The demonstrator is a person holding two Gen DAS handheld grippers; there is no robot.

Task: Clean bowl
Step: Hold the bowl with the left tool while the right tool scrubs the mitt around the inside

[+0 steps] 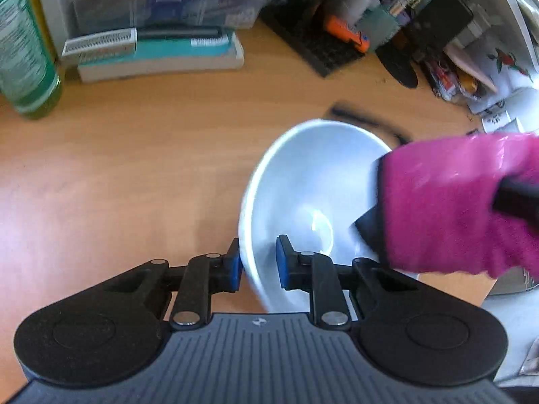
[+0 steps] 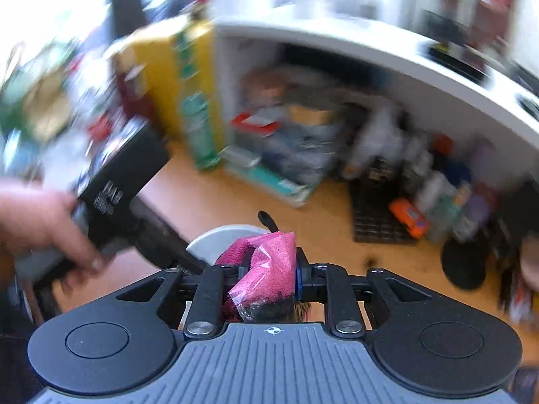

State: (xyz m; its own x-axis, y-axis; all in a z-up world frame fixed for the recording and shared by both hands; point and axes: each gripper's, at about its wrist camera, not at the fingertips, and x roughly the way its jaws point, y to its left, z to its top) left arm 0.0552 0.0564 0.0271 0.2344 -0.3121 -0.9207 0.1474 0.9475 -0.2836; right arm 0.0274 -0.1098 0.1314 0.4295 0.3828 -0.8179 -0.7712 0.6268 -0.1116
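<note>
A white bowl (image 1: 303,188) rests tilted on the wooden desk (image 1: 134,175). My left gripper (image 1: 258,266) is shut on the bowl's near rim, one blue pad outside the wall and one inside. A pink cloth (image 1: 458,202) reaches over the bowl's right side. In the right wrist view my right gripper (image 2: 273,271) is shut on the pink cloth (image 2: 269,262), with the bowl's rim (image 2: 219,239) showing just beyond it. The left gripper's body and the hand holding it (image 2: 43,225) are at the left of that view.
A green bottle (image 1: 27,43) stands at the far left. Stacked boxes (image 1: 158,47) and a black mat with small bottles and an orange item (image 1: 347,33) line the back. A black strap (image 1: 367,121) lies behind the bowl. A white shelf (image 2: 370,54) overhangs the desk.
</note>
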